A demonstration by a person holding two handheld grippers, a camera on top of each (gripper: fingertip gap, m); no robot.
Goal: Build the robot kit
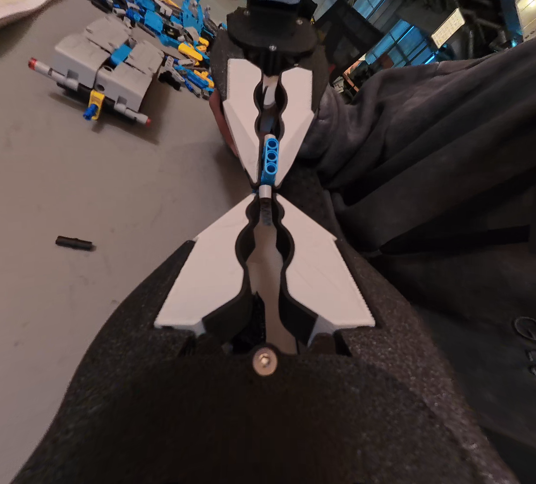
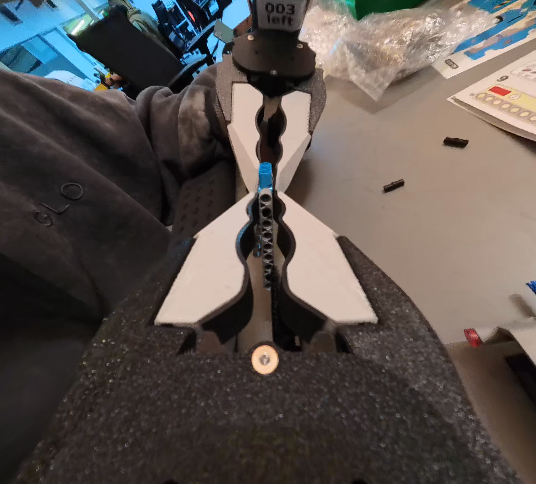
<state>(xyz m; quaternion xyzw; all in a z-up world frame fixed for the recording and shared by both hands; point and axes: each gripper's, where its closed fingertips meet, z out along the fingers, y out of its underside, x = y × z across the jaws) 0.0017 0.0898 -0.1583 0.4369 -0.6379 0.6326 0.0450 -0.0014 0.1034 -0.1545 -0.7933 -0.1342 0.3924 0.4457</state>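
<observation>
The left gripper [image 1: 265, 197] and right gripper [image 2: 265, 194] meet tip to tip above the grey table [image 1: 101, 194]. The right gripper's fingers [image 2: 232, 217] pinch a grey perforated beam [image 2: 266, 238] lying lengthwise between them. The left gripper's fingers [image 1: 232, 217] are pressed together; from the right wrist view they appear to clamp a blue connector [image 2: 265, 177] that meets the beam's end. Two black pins [image 2: 393, 184] lie loose on the table. A grey brick assembly [image 1: 107, 75], sorted bricks [image 1: 162, 14] and instruction sheets [image 2: 499, 104] lie beyond. A dark sleeve [image 1: 420, 136] borders both grippers.
</observation>
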